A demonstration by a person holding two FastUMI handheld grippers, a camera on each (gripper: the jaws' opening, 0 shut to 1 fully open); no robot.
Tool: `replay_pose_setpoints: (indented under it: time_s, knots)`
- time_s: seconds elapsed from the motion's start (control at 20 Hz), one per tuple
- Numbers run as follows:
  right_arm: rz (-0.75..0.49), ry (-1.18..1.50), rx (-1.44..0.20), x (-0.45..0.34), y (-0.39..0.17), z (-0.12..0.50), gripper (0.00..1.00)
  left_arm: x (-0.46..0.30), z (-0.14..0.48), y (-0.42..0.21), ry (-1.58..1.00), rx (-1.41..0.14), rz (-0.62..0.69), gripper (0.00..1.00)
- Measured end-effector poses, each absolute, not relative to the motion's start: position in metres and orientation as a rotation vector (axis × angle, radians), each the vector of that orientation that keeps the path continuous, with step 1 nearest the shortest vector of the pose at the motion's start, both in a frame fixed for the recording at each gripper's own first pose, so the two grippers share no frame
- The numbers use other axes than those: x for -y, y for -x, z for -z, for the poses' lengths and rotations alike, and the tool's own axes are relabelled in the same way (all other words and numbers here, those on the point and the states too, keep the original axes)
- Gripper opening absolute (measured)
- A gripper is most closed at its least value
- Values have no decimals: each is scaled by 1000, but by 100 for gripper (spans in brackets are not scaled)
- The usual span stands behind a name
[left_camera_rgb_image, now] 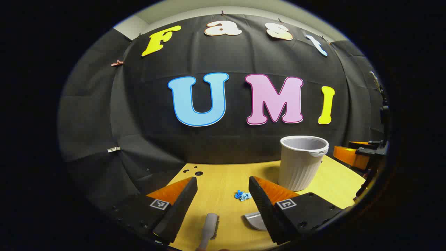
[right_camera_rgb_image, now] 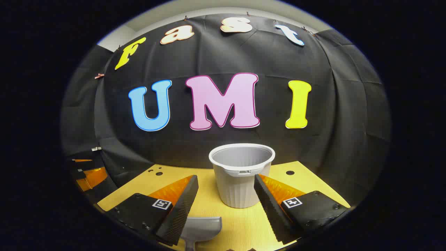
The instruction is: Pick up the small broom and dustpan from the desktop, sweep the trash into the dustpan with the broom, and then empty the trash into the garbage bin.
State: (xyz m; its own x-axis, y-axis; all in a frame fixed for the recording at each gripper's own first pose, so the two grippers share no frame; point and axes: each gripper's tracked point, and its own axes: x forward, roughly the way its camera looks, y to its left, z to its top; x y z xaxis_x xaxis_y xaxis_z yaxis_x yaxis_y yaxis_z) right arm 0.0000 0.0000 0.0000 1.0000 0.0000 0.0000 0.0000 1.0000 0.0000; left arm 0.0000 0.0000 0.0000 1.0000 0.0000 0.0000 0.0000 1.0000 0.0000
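In the left gripper view, the small grey broom (left_camera_rgb_image: 209,228) lies on the yellow desktop (left_camera_rgb_image: 216,184), low between the fingers of my open left gripper (left_camera_rgb_image: 223,181). A crumpled blue scrap of trash (left_camera_rgb_image: 242,195) sits just ahead, close to the right finger. Part of the grey dustpan (left_camera_rgb_image: 255,221) peeks out beside that finger. In the right gripper view, the grey dustpan (right_camera_rgb_image: 202,228) lies near the left finger of my open right gripper (right_camera_rgb_image: 225,179). The ribbed grey garbage bin (right_camera_rgb_image: 242,174) stands upright straight ahead; it is empty as far as I can see.
The garbage bin (left_camera_rgb_image: 302,162) stands at the right rear of the desktop in the left gripper view. The other gripper (left_camera_rgb_image: 359,153) shows at the far right edge there, and the left one (right_camera_rgb_image: 85,172) at the far left of the right gripper view. Small holes (right_camera_rgb_image: 290,172) mark the desktop's back.
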Motion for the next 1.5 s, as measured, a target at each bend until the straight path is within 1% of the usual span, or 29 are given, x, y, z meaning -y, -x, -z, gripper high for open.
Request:
replay_pose_setpoints:
  time_s: [0.15,0.4,0.65,0.9,1.1,1.3,1.5]
  knots:
    - [17,5,-52,-5,3,13,99,-9,13,-5,26,-24,15,96]
    - [21,20,-71,-14,8,16,99,-27,33,-6,62,-61,5,96]
    - [-3,26,-101,-33,7,24,100,-38,44,-4,80,-90,4,96]
    - [-43,32,-132,-52,3,32,100,-36,58,-6,66,-132,38,96]
    - [-44,59,-150,-57,0,38,99,-40,78,-10,39,-201,50,96]
    - [-43,62,-172,-60,-3,47,99,-44,109,-12,71,-306,68,96]
    - [-39,44,-224,-63,-9,64,100,-50,154,-13,105,-454,69,96]
